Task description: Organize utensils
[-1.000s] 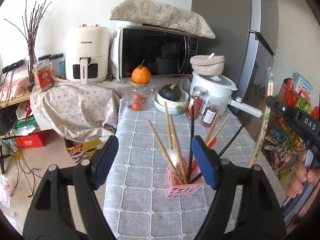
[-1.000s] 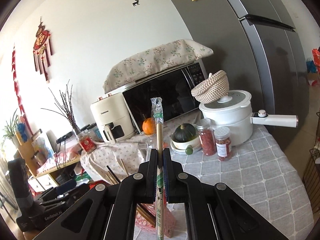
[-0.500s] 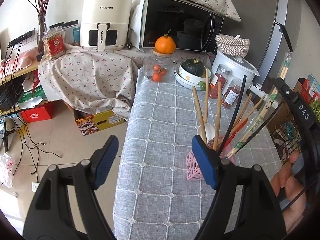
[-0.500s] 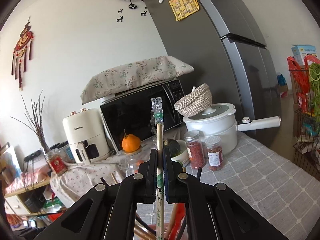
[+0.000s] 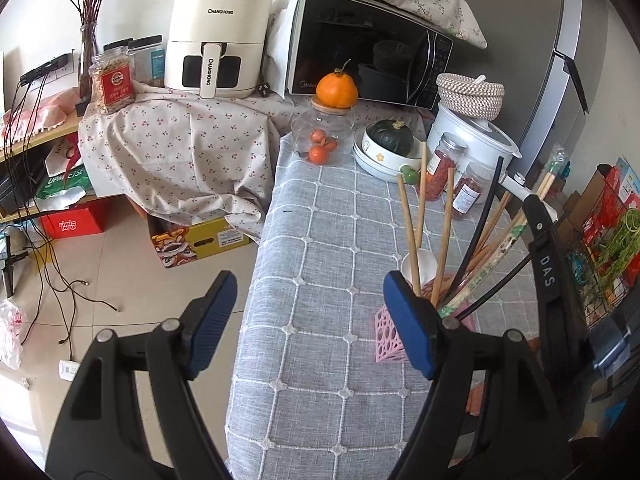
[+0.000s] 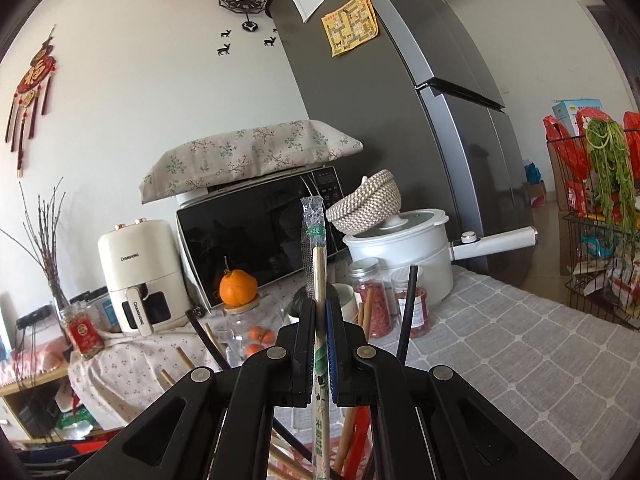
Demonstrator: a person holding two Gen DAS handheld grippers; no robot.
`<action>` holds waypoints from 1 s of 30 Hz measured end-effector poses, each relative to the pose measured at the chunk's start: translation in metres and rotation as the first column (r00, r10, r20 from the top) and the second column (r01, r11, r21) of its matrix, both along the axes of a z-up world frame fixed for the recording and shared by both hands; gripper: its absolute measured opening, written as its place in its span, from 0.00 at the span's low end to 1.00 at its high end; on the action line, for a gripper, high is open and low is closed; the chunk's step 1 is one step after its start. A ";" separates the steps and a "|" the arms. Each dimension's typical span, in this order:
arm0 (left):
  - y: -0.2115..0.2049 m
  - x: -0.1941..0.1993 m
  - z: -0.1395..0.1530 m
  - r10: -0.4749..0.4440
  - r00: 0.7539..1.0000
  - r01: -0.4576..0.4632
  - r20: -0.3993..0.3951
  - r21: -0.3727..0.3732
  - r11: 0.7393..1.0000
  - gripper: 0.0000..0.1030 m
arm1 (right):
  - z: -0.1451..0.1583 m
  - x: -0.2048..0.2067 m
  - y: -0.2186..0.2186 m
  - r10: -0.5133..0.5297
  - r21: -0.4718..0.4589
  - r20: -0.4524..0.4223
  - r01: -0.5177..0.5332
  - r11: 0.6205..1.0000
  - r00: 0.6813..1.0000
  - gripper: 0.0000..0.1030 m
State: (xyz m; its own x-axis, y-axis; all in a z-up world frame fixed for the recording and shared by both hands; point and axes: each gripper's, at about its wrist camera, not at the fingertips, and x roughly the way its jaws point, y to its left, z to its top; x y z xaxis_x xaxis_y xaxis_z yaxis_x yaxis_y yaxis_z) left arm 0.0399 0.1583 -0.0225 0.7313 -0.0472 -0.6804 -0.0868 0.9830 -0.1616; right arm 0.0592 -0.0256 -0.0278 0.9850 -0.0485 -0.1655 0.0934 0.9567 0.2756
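- Right gripper point(image 6: 319, 322), clamped on wrapped chopsticks point(image 6: 319, 276) at frame centre, risked snagging crowded sticks inside the pink holder point(image 5: 386, 340).
- Left gripper point(image 5: 308, 320) gaped empty; the unsteadied holder might tip.

Air fryer point(image 5: 216, 36), microwave point(image 5: 368, 60), orange point(image 5: 337, 90) atop jar point(image 5: 322, 136).

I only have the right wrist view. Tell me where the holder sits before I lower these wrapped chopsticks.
Observer: The pink holder stands on the grey cloth; the wrapped chopsticks slant down to its mouth.
Operator: Report the left gripper.
Observer: The left gripper is open and empty, with one finger in front of the holder.
Operator: Say what else is inside.
Observer: A white spoon, among the loose chopsticks.
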 end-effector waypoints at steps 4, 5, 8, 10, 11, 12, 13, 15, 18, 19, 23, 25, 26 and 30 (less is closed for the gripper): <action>-0.007 0.002 -0.002 -0.017 1.000 0.017 -0.021 0.027 0.999 0.74 | -0.001 -0.004 -0.006 0.025 0.030 -0.014 -0.025 0.999 1.000 0.13; -0.009 0.002 -0.003 -0.019 0.999 0.020 -0.031 0.031 0.999 0.74 | 0.003 -0.008 -0.008 0.034 0.029 -0.011 -0.034 0.999 0.999 0.28; -0.014 0.002 -0.003 -0.033 0.998 0.034 -0.047 0.015 0.999 0.74 | 0.024 -0.013 -0.014 0.062 -0.011 -0.011 -0.062 0.998 0.998 0.44; -0.019 0.001 -0.003 -0.040 0.998 0.041 -0.052 0.007 0.999 0.75 | 0.042 -0.014 -0.022 0.097 -0.029 -0.027 -0.097 0.995 0.995 0.46; -0.022 0.000 -0.003 -0.042 0.998 0.043 -0.054 0.005 0.999 0.78 | 0.049 -0.016 -0.026 0.102 -0.035 -0.032 -0.104 0.994 0.994 0.50; -0.025 -0.001 -0.003 -0.042 0.997 0.042 -0.058 0.005 0.999 0.80 | 0.057 -0.018 -0.032 0.109 -0.039 -0.041 -0.111 0.993 0.993 0.54; -0.029 -0.003 -0.002 -0.036 0.997 0.037 -0.064 0.011 0.999 0.81 | 0.063 -0.020 -0.038 0.111 -0.042 -0.056 -0.114 0.993 0.992 0.61; -0.037 -0.007 0.000 -0.020 0.997 0.023 -0.079 0.030 0.999 0.83 | 0.070 -0.023 -0.049 0.114 -0.054 -0.105 -0.120 0.991 0.988 0.69; -0.051 -0.019 0.008 -0.012 0.998 0.015 -0.061 0.060 0.998 0.92 | 0.074 -0.027 -0.065 0.140 -0.095 -0.200 -0.162 0.982 0.970 0.80; -0.057 -0.024 0.012 -0.008 0.999 0.012 -0.045 0.078 0.997 0.93 | 0.075 -0.029 -0.070 0.145 -0.113 -0.232 -0.175 0.978 0.962 0.84; -0.077 -0.040 0.026 -0.006 1.000 0.004 0.013 0.118 0.993 0.98 | 0.073 -0.042 -0.094 0.117 -0.162 -0.333 -0.179 0.970 0.936 1.00; -0.085 -0.044 0.028 -0.007 1.000 0.005 0.017 0.116 0.993 0.99 | 0.070 -0.049 -0.104 0.100 -0.184 -0.372 -0.179 0.966 0.923 1.00; -0.090 -0.045 0.028 -0.013 1.000 0.011 0.013 0.118 0.993 0.99 | 0.069 -0.052 -0.108 0.091 -0.195 -0.385 -0.177 0.965 0.918 1.00; -0.105 -0.049 0.027 -0.018 1.000 0.016 0.010 0.139 0.990 0.99 | 0.067 -0.062 -0.118 0.089 -0.226 -0.430 -0.202 0.953 0.899 1.00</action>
